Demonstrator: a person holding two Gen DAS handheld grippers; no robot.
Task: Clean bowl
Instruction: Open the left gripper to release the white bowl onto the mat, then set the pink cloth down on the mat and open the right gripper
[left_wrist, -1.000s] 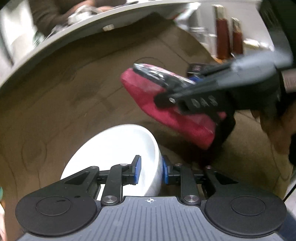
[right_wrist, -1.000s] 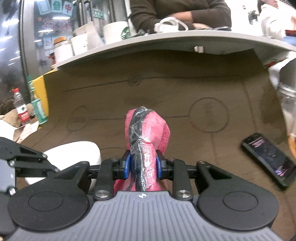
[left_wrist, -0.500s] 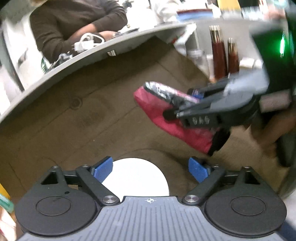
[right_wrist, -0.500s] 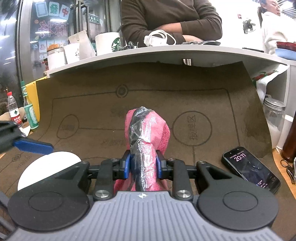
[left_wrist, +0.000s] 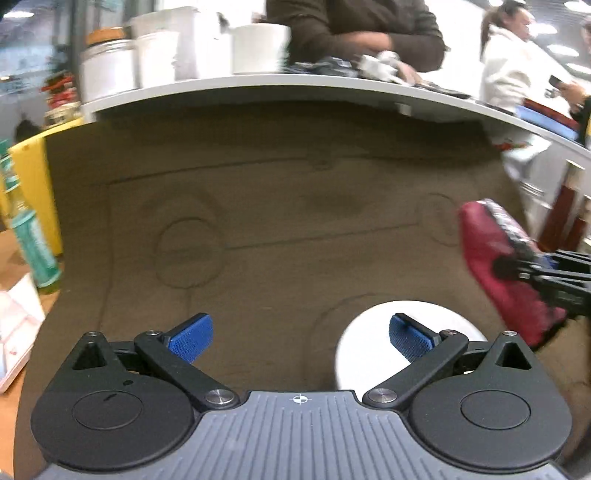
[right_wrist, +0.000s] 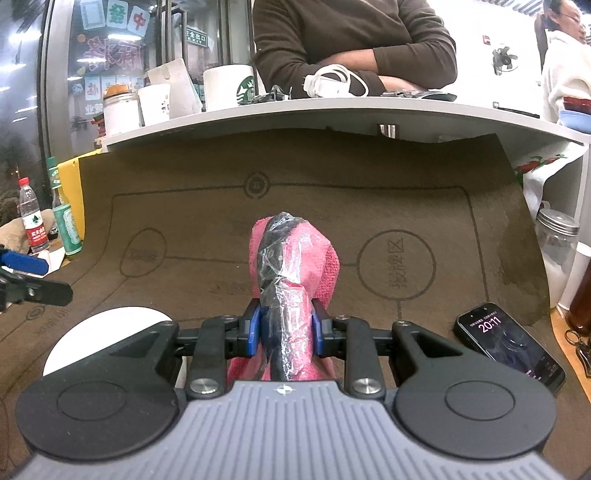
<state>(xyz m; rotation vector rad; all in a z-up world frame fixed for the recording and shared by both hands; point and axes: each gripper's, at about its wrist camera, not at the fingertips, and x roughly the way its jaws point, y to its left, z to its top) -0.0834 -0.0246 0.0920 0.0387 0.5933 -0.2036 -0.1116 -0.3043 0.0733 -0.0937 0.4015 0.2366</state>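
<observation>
The white bowl (left_wrist: 373, 343) rests on the brown mat (left_wrist: 277, 258), low and right in the left wrist view, behind my left gripper's right finger. My left gripper (left_wrist: 300, 338) is open wide, with only mat between its blue pads. In the right wrist view the bowl (right_wrist: 107, 328) lies at lower left. My right gripper (right_wrist: 285, 332) is shut on a pink cloth (right_wrist: 295, 266) wrapped with black tape and clear film. That cloth (left_wrist: 498, 266) shows at the right edge of the left wrist view, just right of the bowl.
A phone (right_wrist: 509, 343) lies on the mat at right. Bottles (right_wrist: 66, 225) and a yellow board (right_wrist: 72, 192) stand at left, a glass jar (right_wrist: 557, 243) at right. A grey counter (right_wrist: 332, 110) with cups runs behind the mat; two people are at it.
My left gripper let go of the bowl's rim, opened wide and swung away to the left, so the bowl now sits to its right. My right gripper kept still with the cloth.
</observation>
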